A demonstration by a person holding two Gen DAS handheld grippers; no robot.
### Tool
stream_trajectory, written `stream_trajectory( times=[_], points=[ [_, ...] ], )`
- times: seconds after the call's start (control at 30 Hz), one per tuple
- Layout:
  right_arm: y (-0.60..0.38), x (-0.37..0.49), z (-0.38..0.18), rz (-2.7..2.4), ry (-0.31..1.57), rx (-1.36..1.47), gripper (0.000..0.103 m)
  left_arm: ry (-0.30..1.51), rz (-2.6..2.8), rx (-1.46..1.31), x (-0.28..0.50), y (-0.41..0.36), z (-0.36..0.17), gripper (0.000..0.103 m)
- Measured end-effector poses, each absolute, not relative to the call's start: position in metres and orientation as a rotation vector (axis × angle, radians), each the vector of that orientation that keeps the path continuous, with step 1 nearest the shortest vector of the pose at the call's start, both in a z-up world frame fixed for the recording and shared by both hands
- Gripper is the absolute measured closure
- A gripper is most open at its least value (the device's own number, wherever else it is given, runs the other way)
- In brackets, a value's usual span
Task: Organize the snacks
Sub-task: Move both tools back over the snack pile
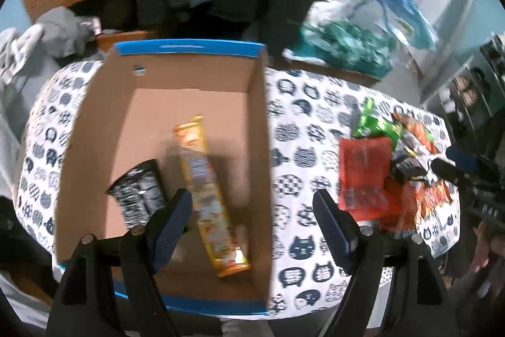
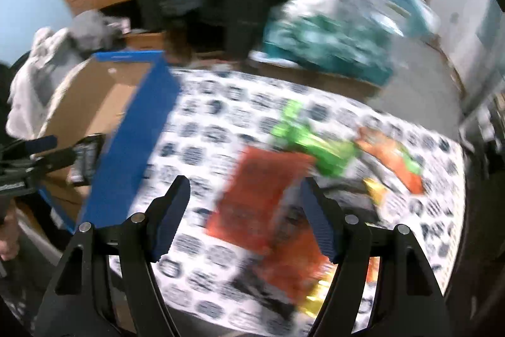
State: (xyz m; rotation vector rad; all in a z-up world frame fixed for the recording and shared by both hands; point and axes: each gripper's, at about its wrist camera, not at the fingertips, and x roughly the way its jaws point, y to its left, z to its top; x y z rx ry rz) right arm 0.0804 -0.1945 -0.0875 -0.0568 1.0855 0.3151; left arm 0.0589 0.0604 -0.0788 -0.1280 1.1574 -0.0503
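**Snack sort: stock at hand**

Left gripper (image 1: pixel 252 204) and right gripper (image 2: pixel 244 198): jaws spread, empty. Cardboard box (image 1: pixel 258 128): yellow biscuit pack (image 1: pixel 205 185), black packet (image 1: pixel 139 188). Tablecloth (image 1: pixel 300 122) beyond: red pouch (image 2: pixel 262 195), green packet (image 2: pixel 312 147); likely light, crinkly, slippery; pinch by an edge seam.

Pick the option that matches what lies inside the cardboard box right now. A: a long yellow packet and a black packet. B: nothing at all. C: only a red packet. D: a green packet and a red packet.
A: the left wrist view shows a long yellow packet and a black packet lying side by side on the floor of the cardboard box.
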Motion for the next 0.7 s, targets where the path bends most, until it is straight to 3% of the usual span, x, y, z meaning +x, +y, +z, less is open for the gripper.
stream_trajectory(
  times=[0.33, 0.7],
  points=[
    [-0.305, 0.070, -0.100, 0.148, 1.107, 0.052, 0.030, 1.187, -0.152, -0.032, 0.069, -0.018, -0.084, 0.023],
    [-0.354, 0.052, -0.120, 0.102, 1.134, 0.088, 0.030, 1.295, -0.239, -0.034, 0.091, -0.082, -0.125, 0.023]
  ],
)
